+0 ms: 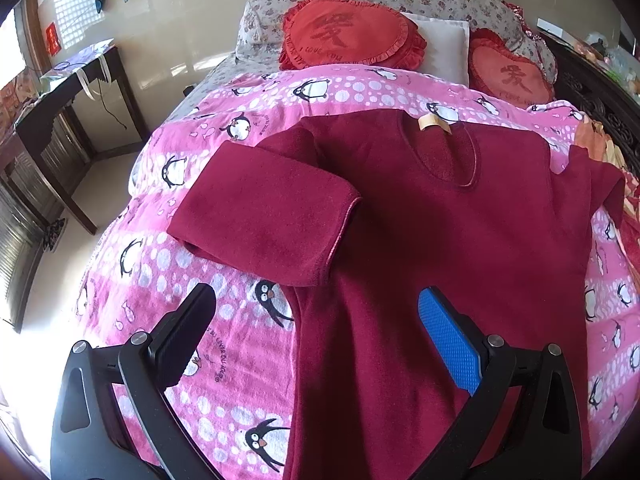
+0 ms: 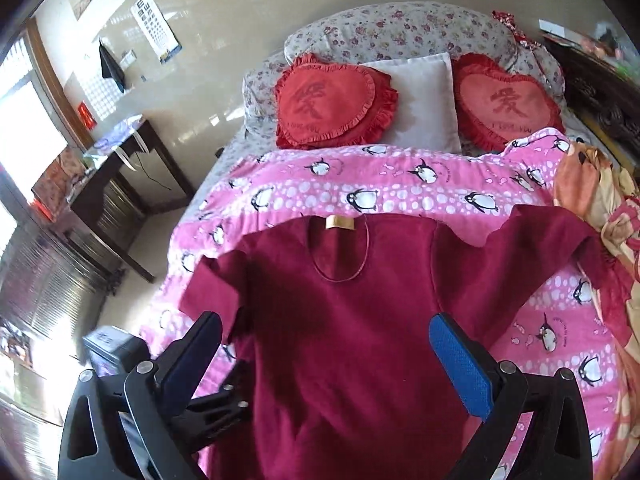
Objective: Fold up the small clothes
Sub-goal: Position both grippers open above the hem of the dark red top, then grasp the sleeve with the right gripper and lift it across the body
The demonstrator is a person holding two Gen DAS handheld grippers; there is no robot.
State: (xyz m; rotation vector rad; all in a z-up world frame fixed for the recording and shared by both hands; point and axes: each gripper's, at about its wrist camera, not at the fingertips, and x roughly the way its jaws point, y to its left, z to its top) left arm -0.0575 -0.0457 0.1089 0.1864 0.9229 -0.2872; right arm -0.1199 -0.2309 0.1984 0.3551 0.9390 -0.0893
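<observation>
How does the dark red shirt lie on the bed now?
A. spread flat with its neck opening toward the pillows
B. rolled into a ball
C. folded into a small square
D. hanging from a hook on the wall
A: the dark red shirt lies spread on the pink penguin blanket, neck opening toward the heart pillows.

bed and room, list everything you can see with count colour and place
top: 1, dark red, spread on the blanket, left sleeve folded inward
neck label: 1, gold, at the top's collar
blanket: 1, pink with penguins, covering the bed
heart cushions: 2, red, at the head of the bed
pillow: 1, white, between the cushions
floral bedding: grey-white with flowers, behind the cushions
desk: 1, dark wood, left by the wall
eye chart: 1, white, on the wall
orange cloth: bunched at the bed's right edge
left gripper: open, above the top's left edge
right gripper: open, above the top's body
</observation>
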